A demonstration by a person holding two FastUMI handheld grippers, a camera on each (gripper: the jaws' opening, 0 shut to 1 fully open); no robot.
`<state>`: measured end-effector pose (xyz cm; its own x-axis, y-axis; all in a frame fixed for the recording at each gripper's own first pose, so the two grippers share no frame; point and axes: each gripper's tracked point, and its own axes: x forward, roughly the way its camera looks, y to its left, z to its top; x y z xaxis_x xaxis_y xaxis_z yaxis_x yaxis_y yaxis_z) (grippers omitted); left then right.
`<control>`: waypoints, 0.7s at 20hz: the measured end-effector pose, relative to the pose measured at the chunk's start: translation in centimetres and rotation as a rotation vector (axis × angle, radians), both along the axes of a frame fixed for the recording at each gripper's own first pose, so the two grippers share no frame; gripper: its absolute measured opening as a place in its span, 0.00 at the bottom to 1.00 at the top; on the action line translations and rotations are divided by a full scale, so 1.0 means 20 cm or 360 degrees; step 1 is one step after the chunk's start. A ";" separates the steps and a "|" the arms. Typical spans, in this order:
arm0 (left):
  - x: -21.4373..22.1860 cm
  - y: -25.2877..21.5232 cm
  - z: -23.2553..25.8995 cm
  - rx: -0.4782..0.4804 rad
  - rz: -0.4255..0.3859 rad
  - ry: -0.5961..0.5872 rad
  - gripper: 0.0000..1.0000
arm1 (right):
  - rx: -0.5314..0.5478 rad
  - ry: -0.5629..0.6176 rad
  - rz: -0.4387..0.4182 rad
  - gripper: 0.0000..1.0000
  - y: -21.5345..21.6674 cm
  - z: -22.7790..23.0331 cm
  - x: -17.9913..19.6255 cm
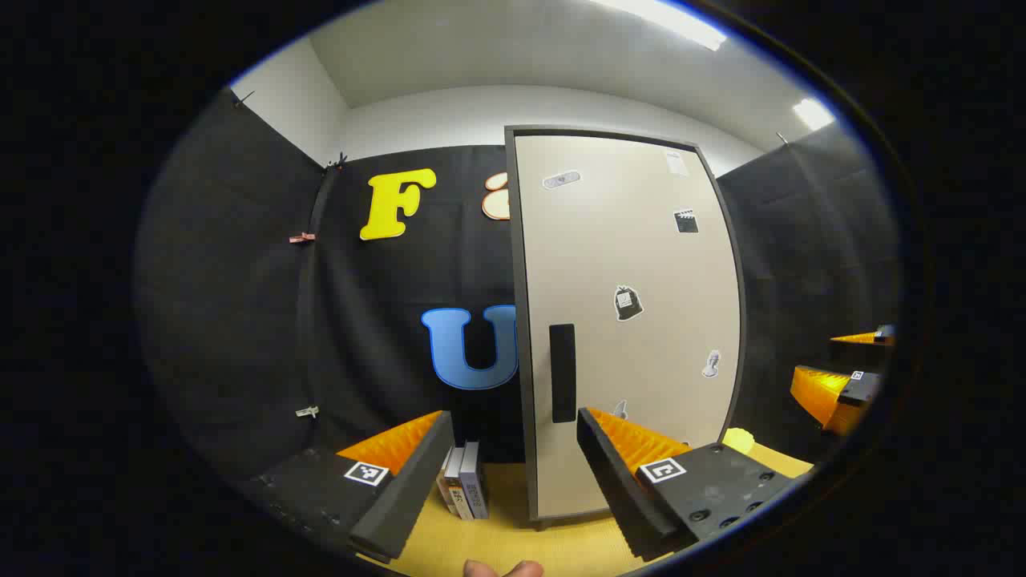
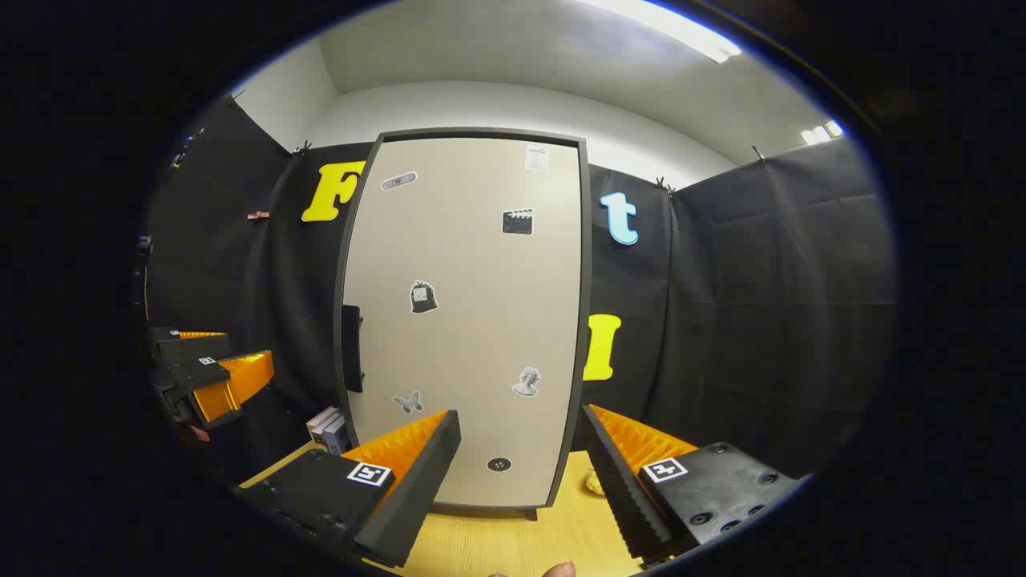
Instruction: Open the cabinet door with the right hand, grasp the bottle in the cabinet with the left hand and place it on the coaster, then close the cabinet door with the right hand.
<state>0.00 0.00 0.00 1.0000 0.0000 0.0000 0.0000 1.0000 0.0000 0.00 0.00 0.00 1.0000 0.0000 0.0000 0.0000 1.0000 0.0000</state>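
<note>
A tall cabinet stands on the wooden table with its beige door (image 1: 633,320) (image 2: 473,320) shut, hiding the inside. The door carries small stickers and a dark vertical handle (image 1: 563,373) (image 2: 351,349) on its left edge. My left gripper (image 1: 513,473) is open a short way in front of the handle, holding nothing. My right gripper (image 2: 521,473) is open too, facing the lower middle of the door, a little back from it. Each gripper appears at the side of the other's view: the right gripper (image 1: 842,393) and the left gripper (image 2: 208,377).
A few books (image 1: 465,489) (image 2: 330,429) stand upright left of the cabinet's foot. A small yellow object (image 1: 739,439) (image 2: 593,481) lies on the table (image 1: 497,545) to the cabinet's right; what it is I cannot tell. Black cloth walls close the booth.
</note>
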 end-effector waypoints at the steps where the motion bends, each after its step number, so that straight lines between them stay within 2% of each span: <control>1: 0.00 0.00 0.00 0.0006 -0.0005 0.0000 0.98 | 0.0006 0.0002 0.0000 0.97 0.00 0.00 0.00; 14: 0.02 -0.01 0.00 0.0020 -0.0038 -0.0005 0.98 | 0.0017 0.0009 -0.0039 0.98 -0.02 -0.03 -0.01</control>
<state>0.38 -0.29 -0.02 0.9997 -0.0239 0.0031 0.0239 0.9996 0.0124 -0.16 -0.31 -0.54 0.9997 -0.0244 -0.0059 0.0244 0.9996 0.0108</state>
